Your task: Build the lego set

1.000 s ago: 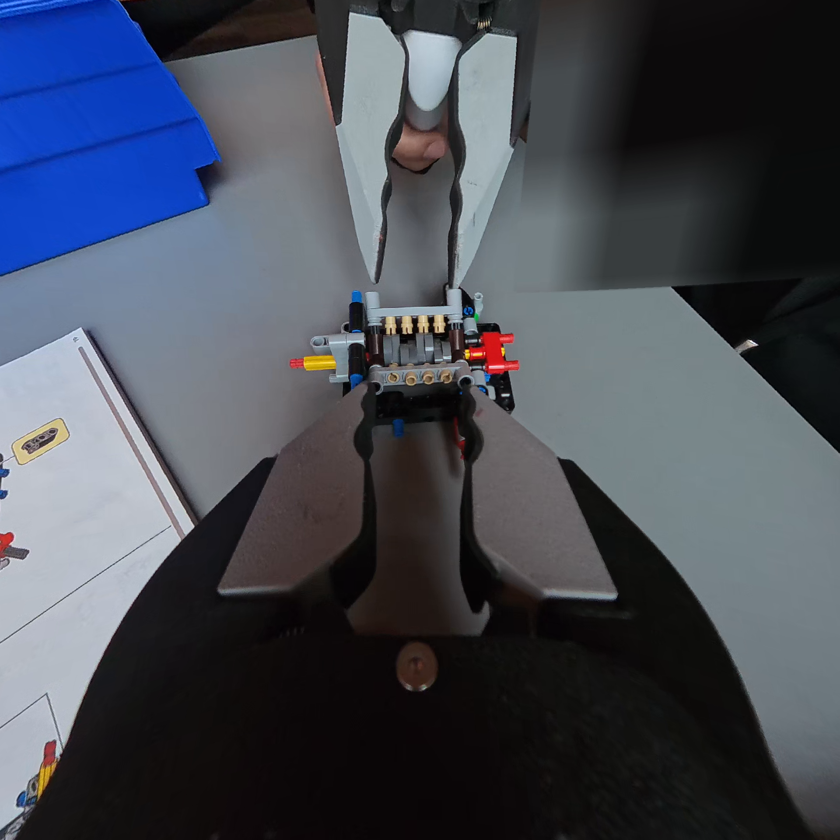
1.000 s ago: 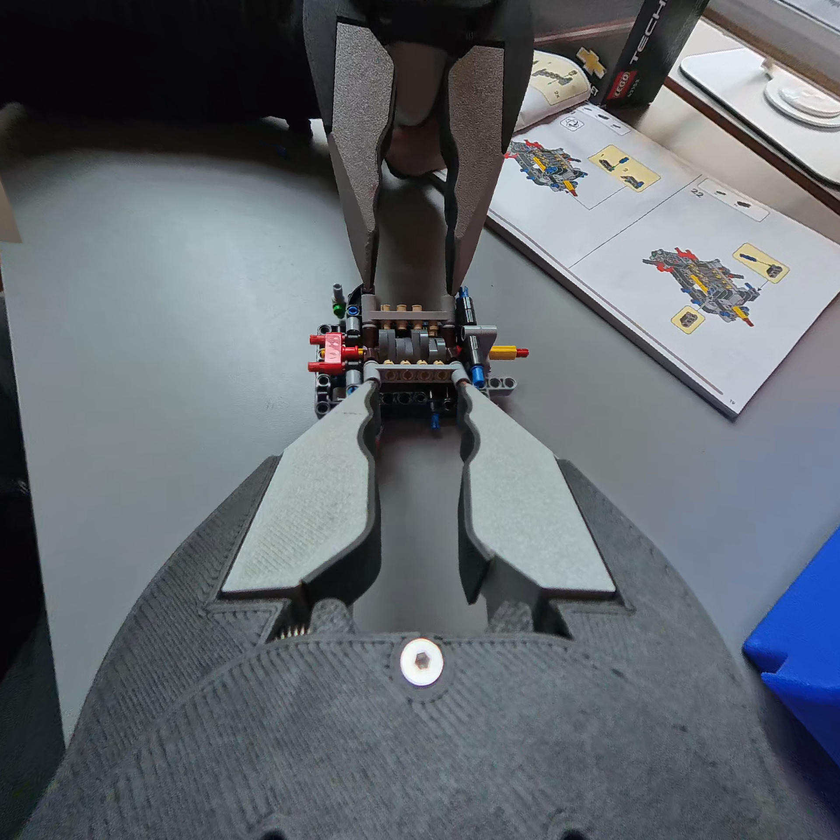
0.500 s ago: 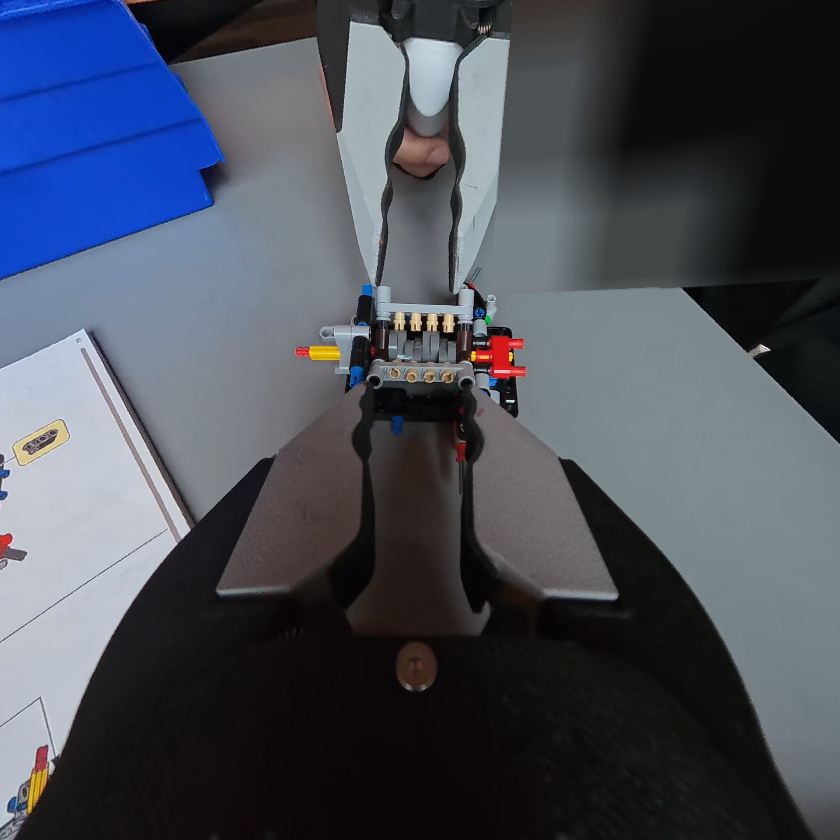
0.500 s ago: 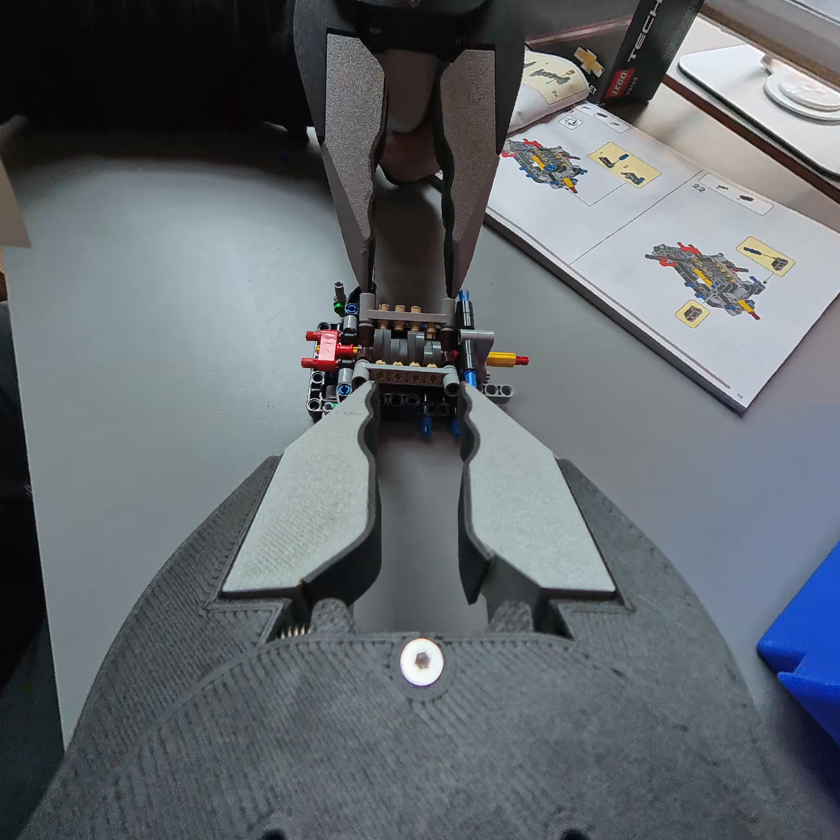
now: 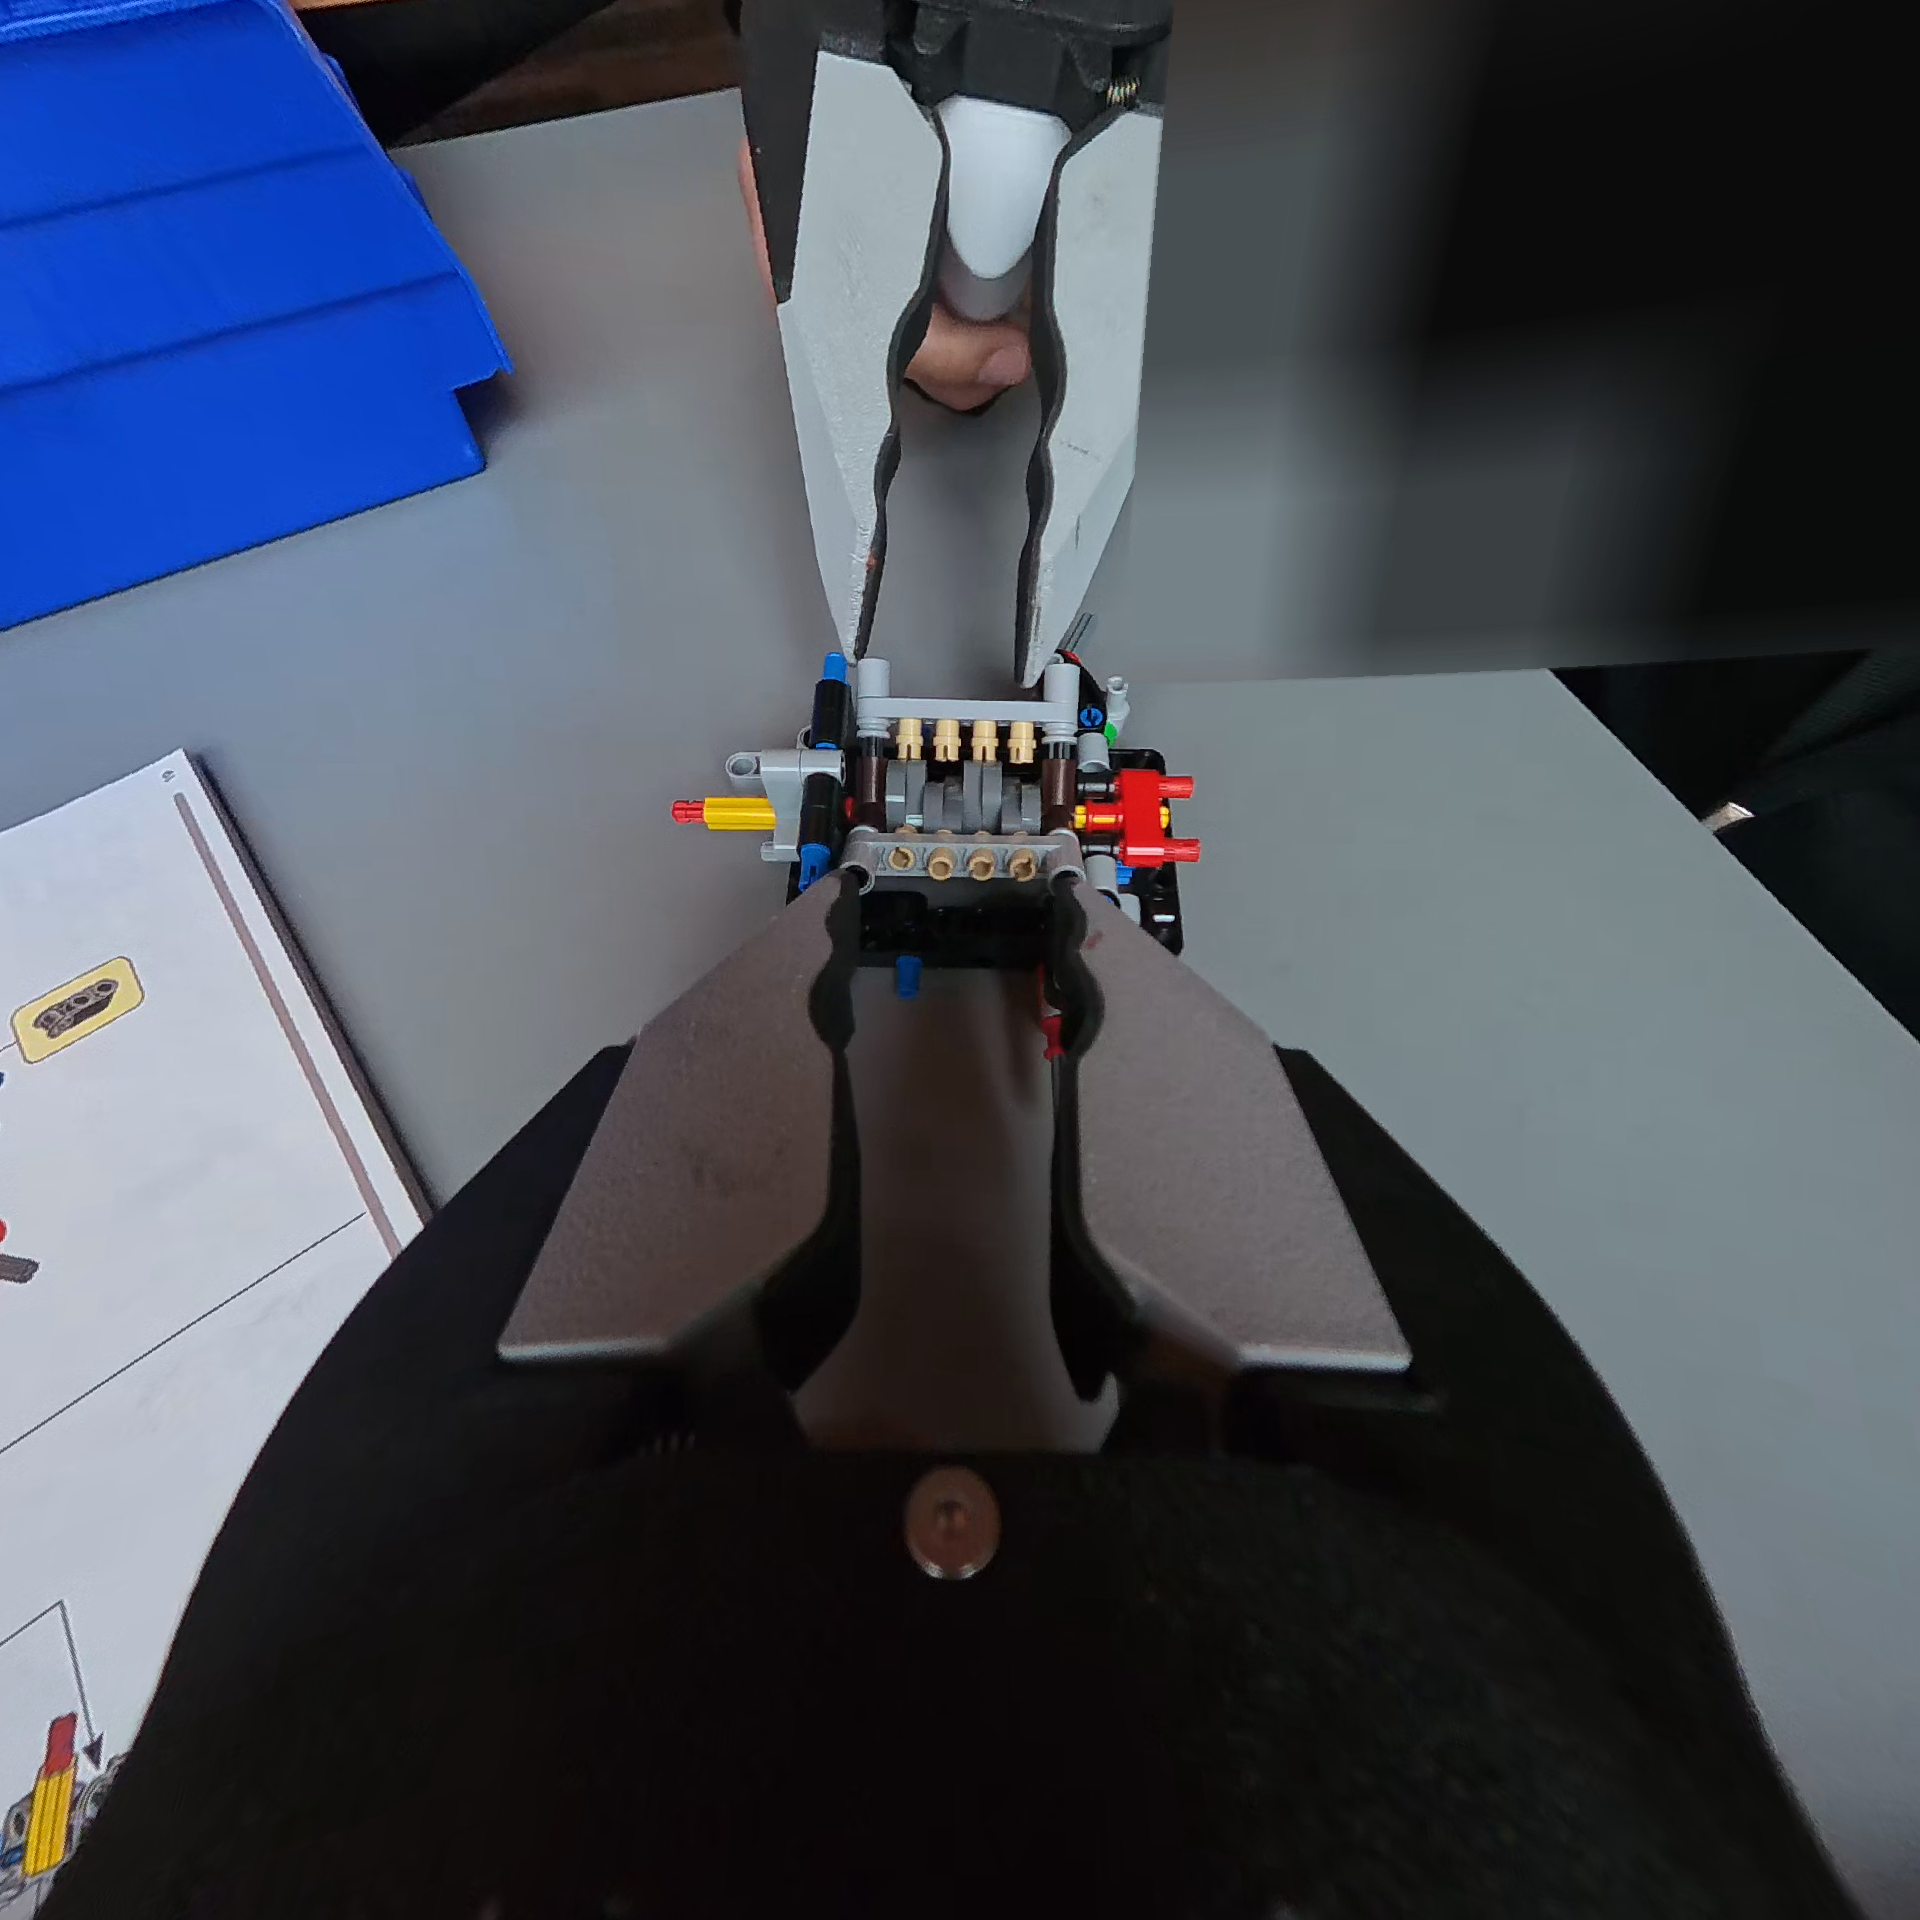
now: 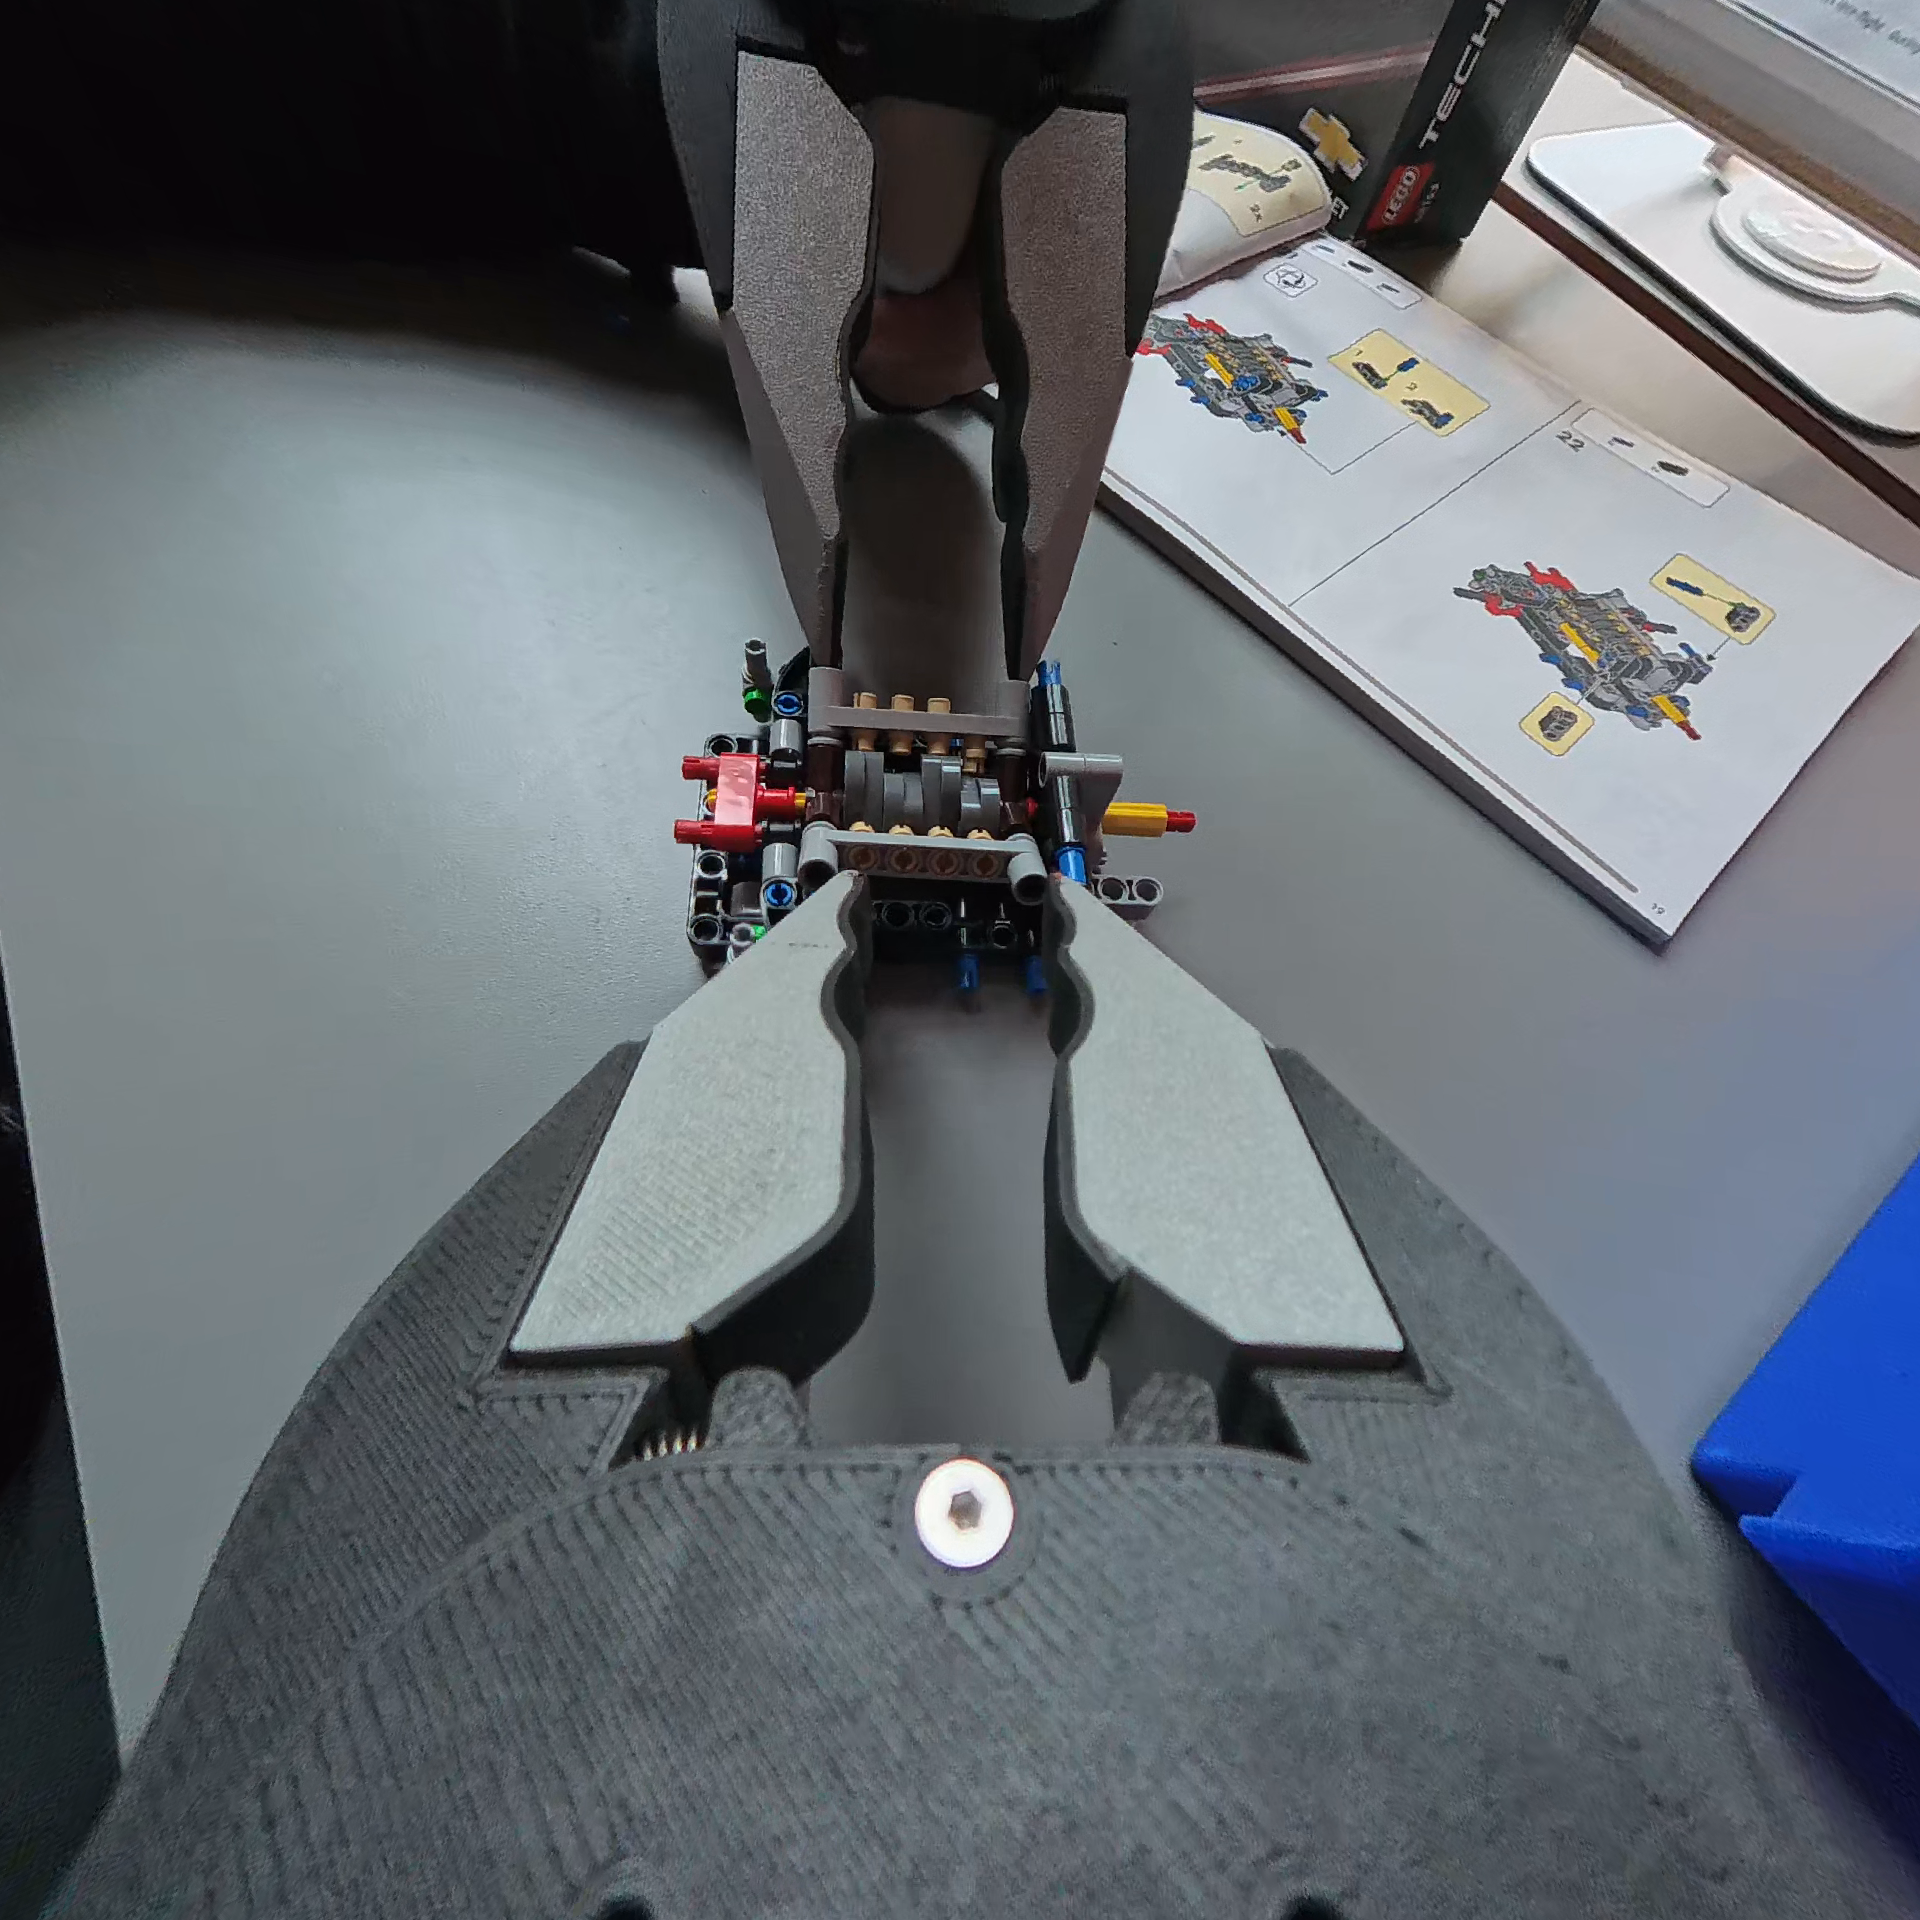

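Note:
The part-built lego model (image 5: pixel 966 810) stands on the grey table: a black frame, two grey beams with tan pins, grey gears between them, a red piece on one side and a yellow axle on the other. My left gripper (image 5: pixel 961 899) is partly open, its fingertips against the ends of the near beam. My right gripper (image 5: pixel 951 665) faces it from the far side, partly open, tips on the ends of the far beam. The right wrist view shows the same model (image 6: pixel 925 800) between my right gripper (image 6: pixel 951 894) and left gripper (image 6: pixel 925 670).
An open instruction booklet (image 5: pixel 156 1143) lies left of the model; it also shows in the right wrist view (image 6: pixel 1507 582). A blue bin (image 5: pixel 208 312) stands at the far left. A black set box (image 6: pixel 1455 114) and a white tray (image 6: pixel 1766 208) stand beyond the booklet.
The right gripper's tips have closed the small gap to the far beam. The model has turned slightly on the table. Both finger gaps look unchanged.

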